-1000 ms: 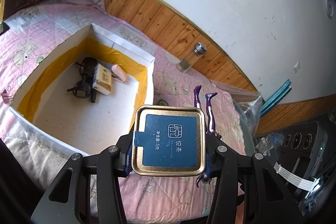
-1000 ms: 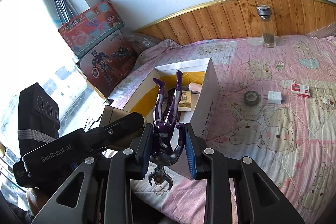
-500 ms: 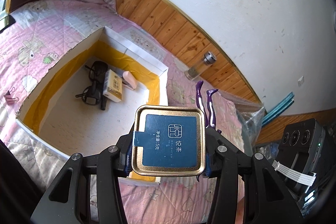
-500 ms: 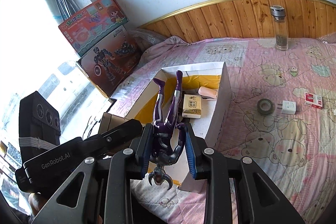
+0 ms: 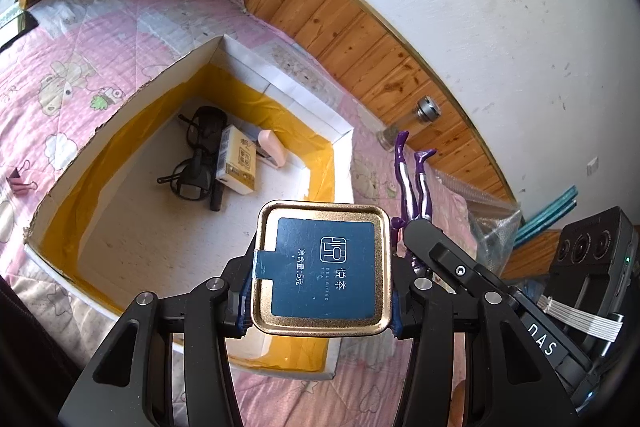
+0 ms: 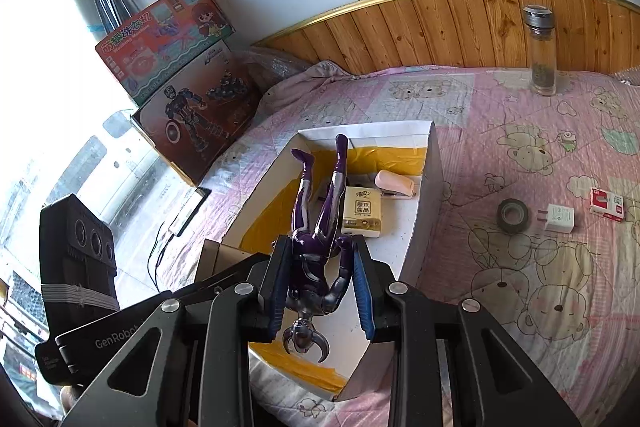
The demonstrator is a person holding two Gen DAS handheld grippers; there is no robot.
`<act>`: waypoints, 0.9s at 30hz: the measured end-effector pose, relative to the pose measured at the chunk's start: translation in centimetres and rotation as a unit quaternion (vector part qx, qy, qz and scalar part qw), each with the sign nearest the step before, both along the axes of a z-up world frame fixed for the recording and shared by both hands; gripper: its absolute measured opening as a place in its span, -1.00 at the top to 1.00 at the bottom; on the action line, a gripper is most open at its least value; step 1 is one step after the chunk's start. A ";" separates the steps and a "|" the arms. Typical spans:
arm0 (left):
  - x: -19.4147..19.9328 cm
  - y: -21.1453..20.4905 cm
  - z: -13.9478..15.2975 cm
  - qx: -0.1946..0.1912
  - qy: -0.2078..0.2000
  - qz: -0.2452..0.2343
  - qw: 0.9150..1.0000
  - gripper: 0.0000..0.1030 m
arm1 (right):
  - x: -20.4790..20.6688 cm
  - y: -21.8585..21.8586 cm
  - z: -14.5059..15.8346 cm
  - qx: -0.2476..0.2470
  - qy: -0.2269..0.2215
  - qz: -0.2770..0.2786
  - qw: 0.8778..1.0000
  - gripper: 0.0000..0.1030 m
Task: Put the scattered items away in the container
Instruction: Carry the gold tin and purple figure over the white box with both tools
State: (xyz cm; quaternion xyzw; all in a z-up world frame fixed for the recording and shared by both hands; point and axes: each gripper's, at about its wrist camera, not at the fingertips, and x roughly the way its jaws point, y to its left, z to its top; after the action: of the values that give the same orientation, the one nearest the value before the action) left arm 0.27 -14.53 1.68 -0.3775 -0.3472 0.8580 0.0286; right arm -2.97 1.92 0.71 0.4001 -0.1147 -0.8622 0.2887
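- One white box (image 6: pixel 430 163), yellow-taped inside, sat open on the pink quilt (image 6: pixel 552 291), left of centre in the right wrist view; both loads hung over its near end.
- One square tea tin (image 5: pixel 322 273) was clamped flat between the left gripper (image 5: pixel 320 303) pads, wide apart on its sides.
- One purple figure (image 6: pixel 316 239) hung head-down, pinched at the torso by the right gripper (image 6: pixel 320 291).
- Four items lay at the far end of the box: glasses (image 5: pixel 196 163), tissue pack (image 5: pixel 238 165), pink stapler (image 5: pixel 272 149), one dark stick, unclear.
- Loose outside the box, right: one tape roll (image 6: pixel 514 215), one charger (image 6: pixel 560 218), one red-white packet (image 6: pixel 606 204); left: one binder clip (image 5: pixel 18 183).
- Advice: lower each load onto the bare near floor before releasing, one hand at a time, clear of the glasses.
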 end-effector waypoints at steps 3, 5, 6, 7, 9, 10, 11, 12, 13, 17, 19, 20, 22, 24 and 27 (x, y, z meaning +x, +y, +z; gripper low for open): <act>-0.4 -0.2 -0.3 -0.001 -0.006 0.003 1.000 0.01 | -0.7 -0.4 -0.1 0.005 -0.002 0.000 1.000 0.41; -0.7 -0.4 -0.6 -0.001 -0.011 0.003 1.000 0.01 | -1.1 -0.6 -0.3 0.008 -0.005 -0.001 1.000 0.40; -0.8 -0.4 -0.7 -0.002 -0.014 0.003 1.000 0.01 | -1.3 -0.8 -0.4 0.010 -0.005 0.000 1.000 0.40; -1.0 -0.4 -0.8 -0.004 -0.017 0.002 1.000 0.01 | -1.5 -0.9 -0.4 0.012 -0.006 -0.001 1.000 0.40; -1.2 -0.5 -1.1 -0.004 -0.022 0.001 1.000 0.01 | -1.8 -1.0 -0.7 0.013 -0.010 -0.001 1.000 0.40; -1.3 -0.5 -1.1 -0.004 -0.023 0.000 1.000 0.01 | -2.0 -1.0 -0.7 0.015 -0.010 -0.001 1.000 0.40; -1.4 -0.4 -1.2 -0.005 -0.024 -0.002 1.000 0.01 | -2.1 -1.1 -0.8 0.016 -0.011 -0.001 1.000 0.40; -1.4 -0.4 -1.3 -0.004 -0.025 -0.003 1.000 0.01 | -2.2 -1.2 -0.9 0.017 -0.012 -0.001 1.000 0.40; -1.5 -0.4 -1.3 -0.004 -0.025 -0.005 1.000 0.01 | -2.3 -1.2 -0.9 0.017 -0.013 -0.001 1.000 0.40; -1.6 -0.1 -1.4 -0.004 -0.027 -0.009 1.000 0.01 | -2.7 -1.4 -0.9 0.021 -0.013 -0.002 1.000 0.40; -1.7 0.0 -1.3 -0.005 -0.027 -0.011 1.000 0.01 | -2.9 -1.5 -0.8 0.023 -0.013 -0.003 1.000 0.40; -1.8 0.0 -1.3 -0.005 -0.027 -0.012 1.000 0.01 | -3.0 -1.5 -0.8 0.024 -0.013 -0.003 1.000 0.40; -1.8 0.2 -1.3 -0.008 -0.029 -0.013 0.999 0.01 | -3.2 -1.6 -0.8 0.026 -0.013 -0.003 1.000 0.40; -1.9 0.4 -1.4 -0.010 -0.031 -0.016 0.999 0.01 | -3.4 -1.7 -0.8 0.028 -0.013 -0.004 1.000 0.40; -2.0 0.6 -1.7 -0.010 -0.036 -0.019 0.999 0.01 | -3.7 -1.9 -0.7 0.029 -0.015 -0.005 0.999 0.40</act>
State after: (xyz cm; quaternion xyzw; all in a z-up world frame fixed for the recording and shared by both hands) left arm -1.72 -13.94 -0.05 -0.4151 -0.3320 0.8465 0.0286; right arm -6.68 0.06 0.00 0.4207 -0.0956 -0.8605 0.2710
